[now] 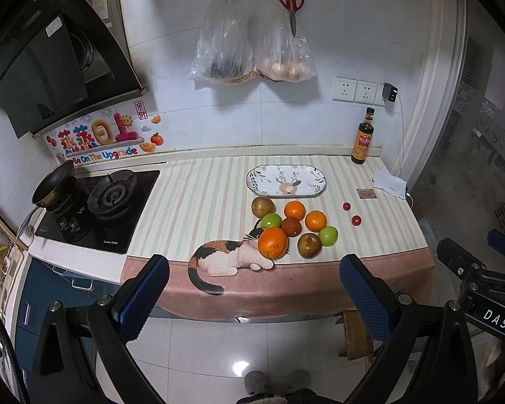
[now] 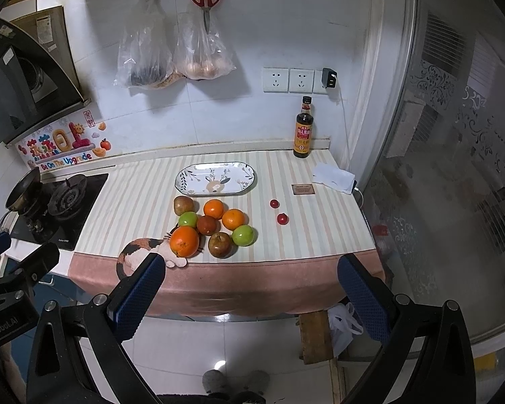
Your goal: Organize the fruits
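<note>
A cluster of fruit lies on the striped counter cloth: a large orange (image 1: pixel 272 242) (image 2: pixel 184 241) at the front, two smaller oranges (image 1: pixel 294 209) (image 2: pixel 233 219), two green apples (image 1: pixel 328 235) (image 2: pixel 243 235), and several brownish fruits (image 1: pixel 309 245) (image 2: pixel 220 244). Behind them sits an empty oval patterned plate (image 1: pixel 316 176) (image 2: pixel 185 178). Two small red fruits (image 1: pixel 356 220) (image 2: pixel 282 219) lie to the right. My left gripper (image 1: pixel 254 274) and my right gripper (image 2: pixel 251 274) both hang open, back from the counter's front edge, holding nothing.
A gas hob (image 1: pixel 97 208) with a pan (image 1: pixel 54 183) is at the left. A dark sauce bottle (image 1: pixel 363 138) (image 2: pixel 303 131) stands at the back right beside a white tissue (image 2: pixel 333 176) and a small card (image 2: pixel 303 189). Bags and scissors hang on the wall. A wooden stool (image 2: pixel 314 336) stands below.
</note>
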